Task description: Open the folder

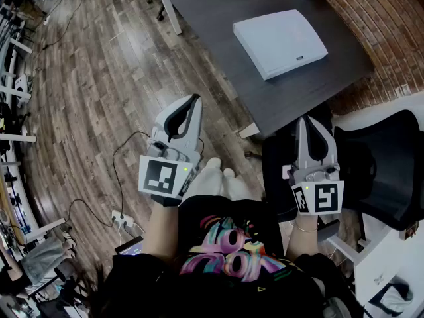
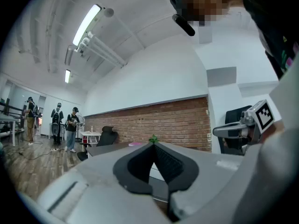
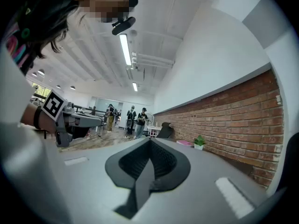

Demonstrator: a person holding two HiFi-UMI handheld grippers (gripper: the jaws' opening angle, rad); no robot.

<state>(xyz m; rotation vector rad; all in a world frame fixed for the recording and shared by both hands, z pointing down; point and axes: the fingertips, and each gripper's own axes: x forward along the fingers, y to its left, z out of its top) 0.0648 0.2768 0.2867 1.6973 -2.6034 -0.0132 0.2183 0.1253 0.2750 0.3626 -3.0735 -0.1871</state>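
Lettering first: we note a small dark label on the near edge of the white folder (image 1: 280,42), too small to read, and bright printed script on the person's dark shirt (image 1: 228,247), which we cannot decipher. Each gripper bears a cube with black-and-white square markers. The folder lies closed and flat on the dark table (image 1: 212,18), near the table's corner by the brick wall (image 1: 387,18). We see the left gripper (image 1: 194,99) held over the wooden floor (image 1: 99,78), short of the table edge and well apart from the folder, its jaws pressed together on nothing. The right gripper (image 1: 311,121) sits just off the table's near corner, beside a black chair (image 1: 384,171), nearer the folder yet not touching it. Its jaws likewise meet tip to tip, empty.
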